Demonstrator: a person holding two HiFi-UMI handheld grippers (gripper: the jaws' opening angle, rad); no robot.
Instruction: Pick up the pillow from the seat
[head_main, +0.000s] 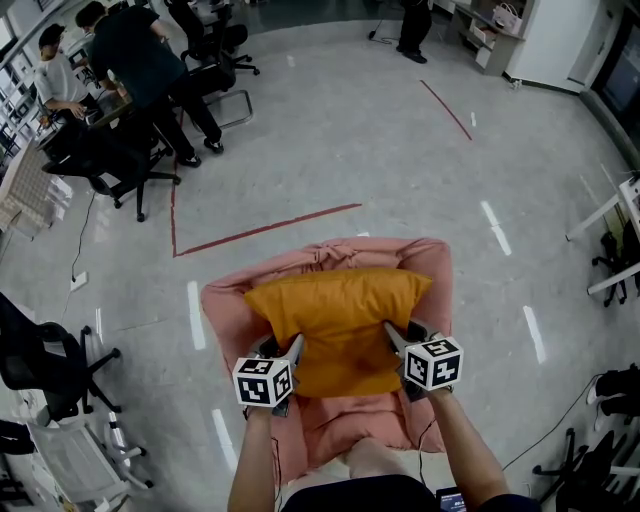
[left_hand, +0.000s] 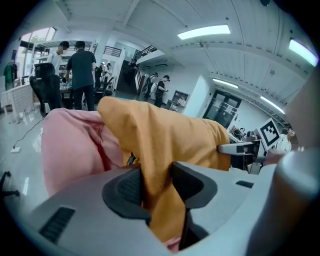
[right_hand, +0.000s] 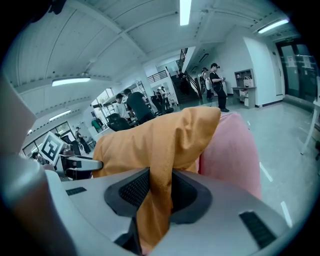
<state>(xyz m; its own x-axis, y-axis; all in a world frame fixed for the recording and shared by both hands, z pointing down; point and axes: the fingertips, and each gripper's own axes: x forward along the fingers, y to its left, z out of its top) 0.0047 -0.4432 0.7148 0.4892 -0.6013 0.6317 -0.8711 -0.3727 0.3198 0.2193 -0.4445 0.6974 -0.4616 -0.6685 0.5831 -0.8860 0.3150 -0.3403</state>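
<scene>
A: Where's the pillow (head_main: 340, 320)?

B: Low in the middle of the head view. It's the orange one, lying across the pink seat (head_main: 228, 312) and resting on it, as far as I can tell.

A: And the tongs?

B: Both are on it. The left gripper (head_main: 289, 349) has its jaws closed on a fold of orange cloth at the pillow's lower left edge. Its own view shows the fabric pinched between the two dark pads. The right gripper (head_main: 396, 338) is the same at the lower right edge, with cloth bunched and pressed between its pads.

A: So which step is this?

B: I'd say the grasp is made and the lift hasn't begun. The pillow looks slumped against the seat's back.

A: What does the next move need?

B: Both grippers should rise together at an even pace and stay the same width apart, so the pillow comes up level. Each grip is only on a pinch of cloth, so a jerk could pull the fabric out, and the soft filling will probably sag between them.
</scene>
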